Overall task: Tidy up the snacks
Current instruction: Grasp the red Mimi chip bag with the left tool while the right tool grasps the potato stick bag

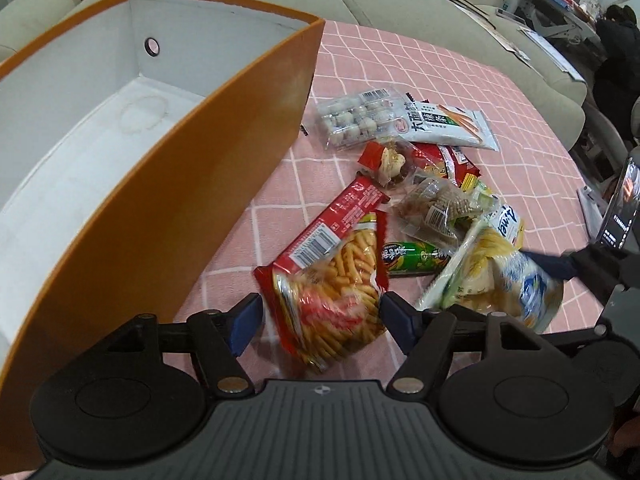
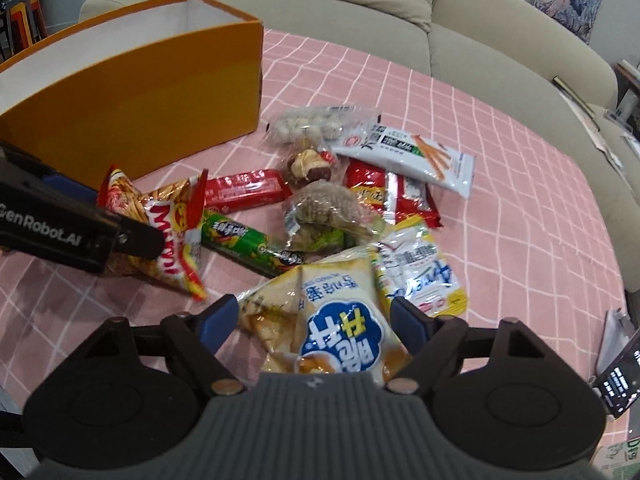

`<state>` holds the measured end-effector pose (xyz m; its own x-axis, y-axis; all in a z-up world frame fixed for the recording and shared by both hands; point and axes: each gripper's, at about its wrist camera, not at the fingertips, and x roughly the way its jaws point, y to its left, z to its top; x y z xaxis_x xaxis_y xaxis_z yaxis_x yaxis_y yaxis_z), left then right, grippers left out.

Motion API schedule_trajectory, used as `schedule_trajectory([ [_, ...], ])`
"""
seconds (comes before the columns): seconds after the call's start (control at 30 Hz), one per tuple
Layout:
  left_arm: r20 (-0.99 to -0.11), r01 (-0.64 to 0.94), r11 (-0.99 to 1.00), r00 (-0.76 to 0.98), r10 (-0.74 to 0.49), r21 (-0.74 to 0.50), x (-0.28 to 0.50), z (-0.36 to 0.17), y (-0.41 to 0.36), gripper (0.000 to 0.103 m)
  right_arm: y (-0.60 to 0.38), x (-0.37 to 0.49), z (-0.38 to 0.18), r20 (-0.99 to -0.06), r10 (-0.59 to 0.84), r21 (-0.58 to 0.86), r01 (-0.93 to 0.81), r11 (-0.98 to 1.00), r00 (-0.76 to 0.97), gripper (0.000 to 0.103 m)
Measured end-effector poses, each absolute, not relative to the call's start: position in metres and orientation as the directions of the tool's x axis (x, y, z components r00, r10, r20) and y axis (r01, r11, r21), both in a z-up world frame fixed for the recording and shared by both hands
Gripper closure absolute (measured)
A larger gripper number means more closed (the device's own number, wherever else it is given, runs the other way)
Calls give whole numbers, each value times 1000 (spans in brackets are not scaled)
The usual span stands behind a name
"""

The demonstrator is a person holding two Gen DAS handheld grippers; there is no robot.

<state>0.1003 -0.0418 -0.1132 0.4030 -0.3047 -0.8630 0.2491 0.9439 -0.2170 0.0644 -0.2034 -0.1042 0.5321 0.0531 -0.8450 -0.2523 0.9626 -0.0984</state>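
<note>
Holding both grippers wide, you have a bag between each pair of jaws, not squeezed yet. Your left gripper [image 1: 320, 312] straddles the red stick-snack bag [image 1: 332, 304]; your right gripper [image 2: 312, 324] straddles the puffy white-and-blue bag [image 2: 340, 328]. Both look light, crinkly, slippery and easy to crush, so pinch the middle gently. Farther off, the snack pile [image 2: 340, 192] overlaps, hiding labels. The orange box [image 1: 160, 208] on the far left is cut off.

Free: pink checked cloth [image 2: 500, 184] bare right of the snack pile [image 2: 340, 184]; orange box [image 1: 168, 208] interior open from above. Obstructions: box wall just left of pile; packets overlapping, touching; sofa [image 2: 480, 52] behind.
</note>
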Motion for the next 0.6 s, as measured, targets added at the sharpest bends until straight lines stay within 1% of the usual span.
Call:
schedule_trajectory([
  [0.07,-865,238,943,393,-312,-232,102,-117,-42,25,-202,65,-106,-850,48,-102,-252,962,525,38],
  [0.2,-857,223,935,384,-344,-275,103,-121,-40,40,-201,64,-108,-850,63,-86,-257,963,522,42],
  [0.27,-855,224,934,384,-347,-278,102,-121,-40,45,-199,63,-107,-849,64,-91,-265,960,524,44],
  [0.4,-854,224,932,383,-353,-285,100,-118,-40,50,-197,61,-106,-851,71,-88,-273,958,521,47],
  [0.47,-850,230,927,379,-366,-296,96,-115,-40,50,-196,60,-104,-853,81,-78,-278,957,516,49],
  [0.6,-856,229,936,390,-339,-267,87,-105,-39,52,-193,54,-99,-853,107,-53,-288,956,511,50],
])
